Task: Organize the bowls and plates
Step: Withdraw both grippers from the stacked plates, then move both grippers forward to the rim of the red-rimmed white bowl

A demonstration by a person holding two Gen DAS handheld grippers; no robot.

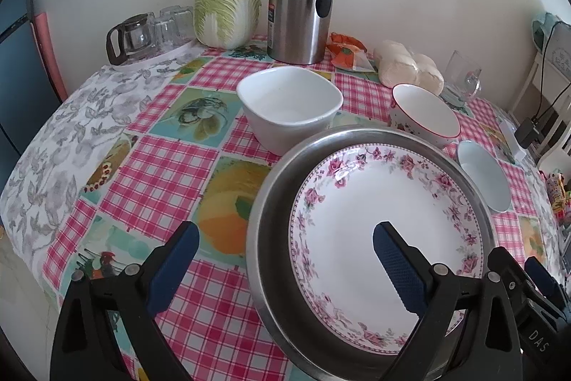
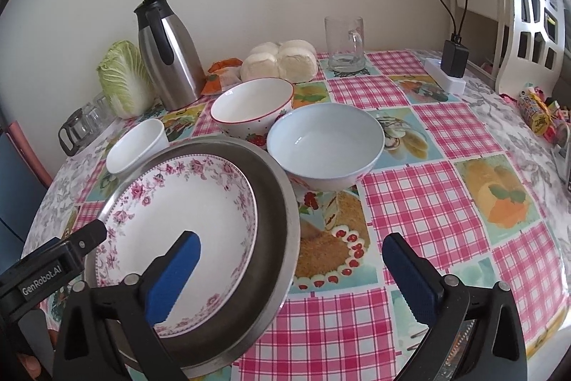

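Note:
A floral-rimmed white plate (image 1: 385,224) lies inside a steel plate (image 1: 271,202) near the table's front; both also show in the right wrist view, the floral plate (image 2: 185,202) in the steel plate (image 2: 278,188). Behind stand a square white bowl (image 1: 289,106), a strawberry bowl (image 1: 424,113) and a pale blue bowl (image 1: 485,174). My left gripper (image 1: 285,252) is open, straddling the steel plate's left rim. My right gripper (image 2: 291,256) is open, straddling its right rim. In the right wrist view the pale blue bowl (image 2: 324,145) sits just past the plates.
A steel thermos jug (image 1: 299,2), cabbage (image 1: 226,2), glass teapot with glasses on a tray (image 1: 132,36), buns (image 1: 407,66) and a glass mug (image 1: 464,77) line the far edge by the wall. A charger (image 2: 453,59) and white chair (image 2: 528,6) stand at right.

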